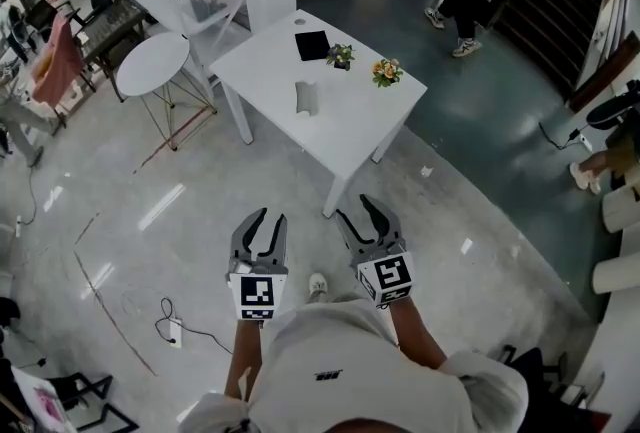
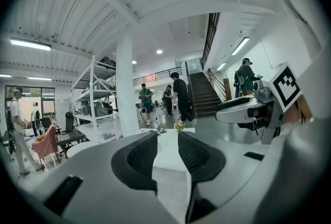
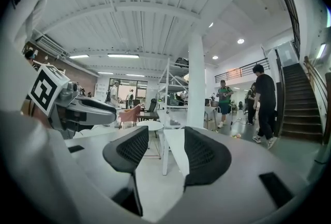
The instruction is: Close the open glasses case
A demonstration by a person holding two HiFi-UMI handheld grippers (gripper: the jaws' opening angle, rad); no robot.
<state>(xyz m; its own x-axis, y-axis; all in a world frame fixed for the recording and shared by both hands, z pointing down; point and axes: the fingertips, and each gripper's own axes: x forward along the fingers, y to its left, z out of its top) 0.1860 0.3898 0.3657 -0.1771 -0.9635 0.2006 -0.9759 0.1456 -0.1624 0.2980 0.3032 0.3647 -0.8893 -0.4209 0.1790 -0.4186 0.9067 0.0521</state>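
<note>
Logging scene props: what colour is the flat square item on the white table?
Black; the flat square item shows best in the head view.

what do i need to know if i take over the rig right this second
Left claw: open, empty, out over the floor, well short of the white table.
Right claw: open, empty, beside the left one.
On the table: a small pale object, probably the glasses case, too small to tell if it is open; a black square; two flower pots.
Done: nothing that shows.
Left: step up to the table, confirm the case, close it.
</note>
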